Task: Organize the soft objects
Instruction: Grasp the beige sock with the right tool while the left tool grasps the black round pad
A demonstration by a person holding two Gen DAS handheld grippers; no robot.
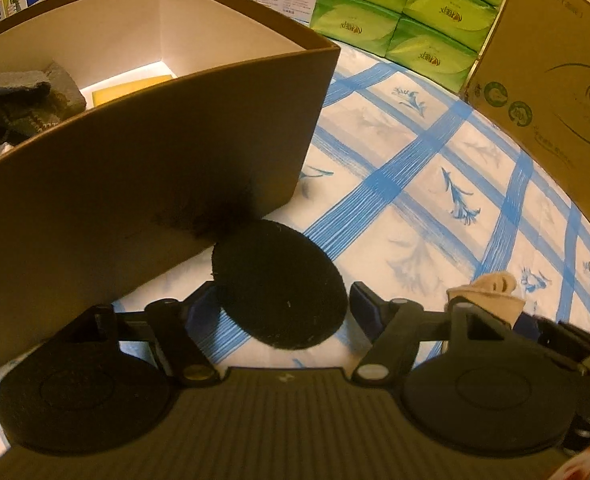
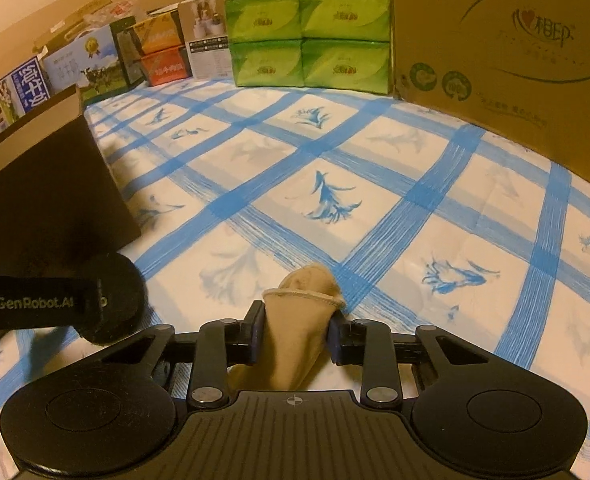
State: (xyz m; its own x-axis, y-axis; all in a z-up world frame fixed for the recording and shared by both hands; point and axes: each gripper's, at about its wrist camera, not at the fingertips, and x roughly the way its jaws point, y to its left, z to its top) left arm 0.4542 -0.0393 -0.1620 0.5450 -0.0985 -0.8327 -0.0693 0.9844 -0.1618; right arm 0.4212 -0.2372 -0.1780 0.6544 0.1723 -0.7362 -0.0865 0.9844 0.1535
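A black round soft pad [image 1: 279, 284] lies on the blue-checked cloth [image 1: 415, 184] just in front of a brown open box [image 1: 155, 152]. My left gripper [image 1: 281, 304] is open, its fingers on either side of the pad. The box holds a grey-green knit cloth [image 1: 19, 100] and a yellow sponge [image 1: 131, 89]. In the right wrist view, my right gripper [image 2: 295, 336] is shut on a beige sock [image 2: 299, 328], close above the cloth. The sock also shows in the left wrist view [image 1: 491, 292], at the right. The left gripper's body [image 2: 55, 304] shows at the left of the right wrist view.
Green tissue packs [image 2: 307, 24] are stacked at the back. A large cardboard carton [image 2: 515, 52] stands at the right. Several printed boxes [image 2: 95, 60] line the far left edge. The brown box's corner [image 2: 55, 184] is at the left in the right wrist view.
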